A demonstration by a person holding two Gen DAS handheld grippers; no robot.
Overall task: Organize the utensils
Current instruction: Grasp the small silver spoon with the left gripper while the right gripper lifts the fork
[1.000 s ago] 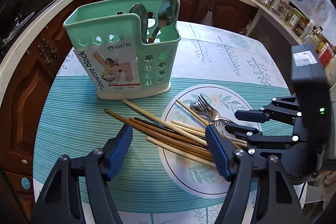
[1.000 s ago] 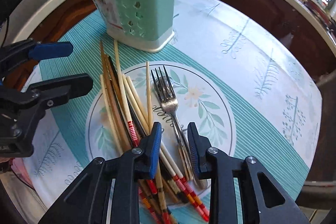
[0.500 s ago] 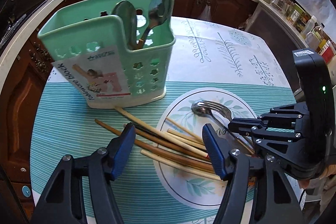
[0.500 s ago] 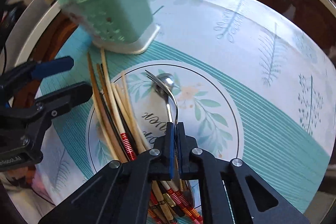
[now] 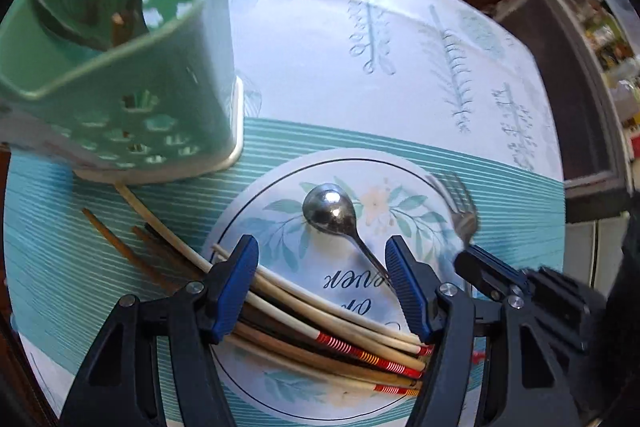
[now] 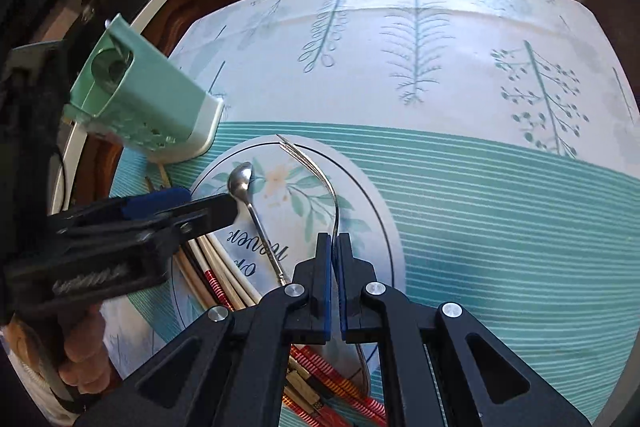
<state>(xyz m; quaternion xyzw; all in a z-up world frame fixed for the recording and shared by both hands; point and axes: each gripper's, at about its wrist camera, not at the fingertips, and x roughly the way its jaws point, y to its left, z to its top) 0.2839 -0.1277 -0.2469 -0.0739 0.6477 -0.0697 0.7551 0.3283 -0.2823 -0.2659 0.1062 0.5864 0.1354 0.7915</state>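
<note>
Fork (image 6: pixel 320 175) – thin, stiff, slick steel; right tongs (image 6: pixel 334 267) clamped on handle. Left tongs (image 5: pixel 322 287) open over chopsticks (image 5: pixel 320 331) – light, roll easily.

Chopstick bundle (image 5: pixel 320 331) partly behind tongs' fingers; blurred green holder (image 5: pixel 120 75) cut by frame edge.

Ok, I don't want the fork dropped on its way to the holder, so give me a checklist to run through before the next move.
1. Right tongs shut on the silver metal fork: ok.
2. Fork lifted off the round floral placemat: cannot tell.
3. Left tongs open, gripping nothing: ok.
4. Small silver spoon lies loose between the left tongs: ok.
5. Mint-green perforated plastic utensil holder upright on the tablecloth: ok.
6. Free compartment for the fork: cannot tell.
</note>
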